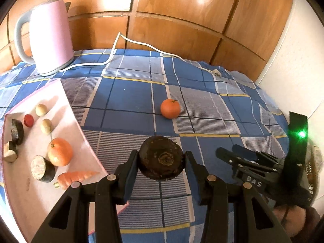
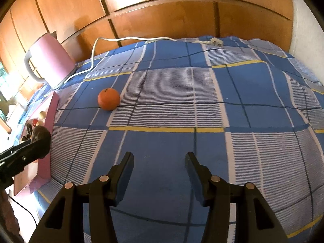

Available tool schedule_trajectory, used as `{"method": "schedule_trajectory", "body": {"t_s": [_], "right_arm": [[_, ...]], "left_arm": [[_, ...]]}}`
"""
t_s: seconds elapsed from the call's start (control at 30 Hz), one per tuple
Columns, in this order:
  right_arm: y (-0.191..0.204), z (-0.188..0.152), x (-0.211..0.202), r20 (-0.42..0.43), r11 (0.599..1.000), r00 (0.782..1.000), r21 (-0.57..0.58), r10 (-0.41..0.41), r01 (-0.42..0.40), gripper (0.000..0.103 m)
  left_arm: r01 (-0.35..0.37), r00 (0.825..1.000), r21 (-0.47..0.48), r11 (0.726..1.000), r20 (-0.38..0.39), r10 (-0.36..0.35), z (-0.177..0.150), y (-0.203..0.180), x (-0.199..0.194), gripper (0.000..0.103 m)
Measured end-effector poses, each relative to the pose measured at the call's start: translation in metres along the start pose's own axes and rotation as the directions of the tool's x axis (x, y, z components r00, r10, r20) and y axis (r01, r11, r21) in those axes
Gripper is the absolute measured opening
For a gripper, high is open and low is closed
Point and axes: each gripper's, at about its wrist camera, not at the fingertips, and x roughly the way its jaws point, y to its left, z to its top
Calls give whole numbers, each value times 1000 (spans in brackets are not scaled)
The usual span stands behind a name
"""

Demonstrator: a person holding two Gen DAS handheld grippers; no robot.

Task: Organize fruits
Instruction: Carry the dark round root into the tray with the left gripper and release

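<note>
My left gripper is shut on a dark round fruit and holds it above the checked cloth, just right of the pink tray. The tray holds an orange, a carrot, a small red fruit, two pale round fruits and several dark cut pieces. A loose orange lies on the cloth beyond my left gripper; it also shows in the right wrist view. My right gripper is open and empty over the cloth. It shows at the right of the left wrist view.
A pink kettle stands at the back left, its white cord and plug trailing along the cloth's far edge. A wooden panelled wall rises behind, and a white wall at the right.
</note>
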Motion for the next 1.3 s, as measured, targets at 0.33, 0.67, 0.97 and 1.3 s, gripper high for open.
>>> {"method": "schedule_trajectory", "body": {"t_s": [0.33,0.67,0.97,1.3], "right_arm": [[23,10,14,-27,996,998,-61,65,-66,53],[29,1,16,-49,995,997,-64,67,-70,53],[33,-3,16,-41,994,998,-105,38,-42,54],[39,-7,18,-31,989,999,-148,5,-10,55]], "left_arm": [[8,1000,-43,999,16,-7,-9,17,-17,46],[-2,999,-125,992,54,9,-20,48,-43,46],[-84,990,-280,956,88,112,-38,108,-74,46],[-136,970,-548,825,96,224,-52,200,-95,46]]}}
